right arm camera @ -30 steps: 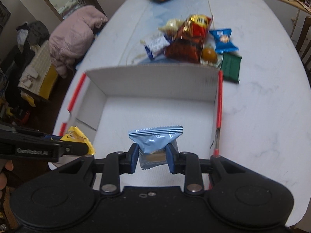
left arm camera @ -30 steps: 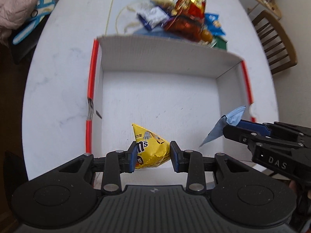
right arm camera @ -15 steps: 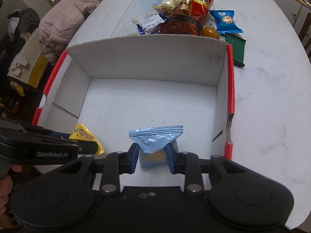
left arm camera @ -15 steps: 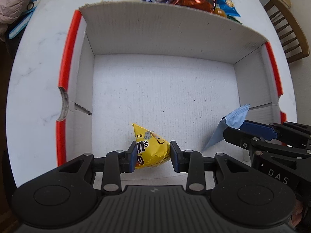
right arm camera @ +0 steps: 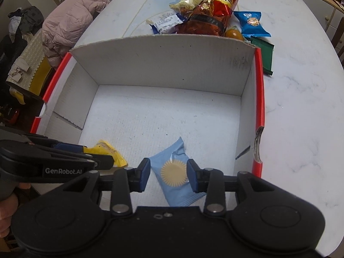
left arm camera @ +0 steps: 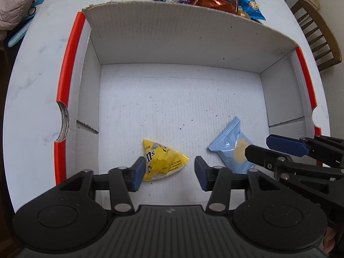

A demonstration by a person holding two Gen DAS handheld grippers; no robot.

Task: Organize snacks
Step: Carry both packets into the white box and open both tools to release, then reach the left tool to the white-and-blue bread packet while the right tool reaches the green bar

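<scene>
Left wrist view: the left gripper (left arm camera: 168, 173) has just been opening; its fingers (left arm camera: 137, 173) stand apart around the yellow candy packet (left arm camera: 163, 161), which lies on the near floor of the white box (left arm camera: 172, 36).

Right wrist view: the right gripper (right arm camera: 168, 175) has just been opening, its fingers (right arm camera: 144, 173) flanking the pale blue snack packet (right arm camera: 174, 172), which lies flat near the box's front. More snacks (right arm camera: 206, 19) sit on the worktop (right arm camera: 301, 107) beyond.

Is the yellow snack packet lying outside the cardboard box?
No, the yellow snack packet lies on the floor inside the cardboard box.
</scene>
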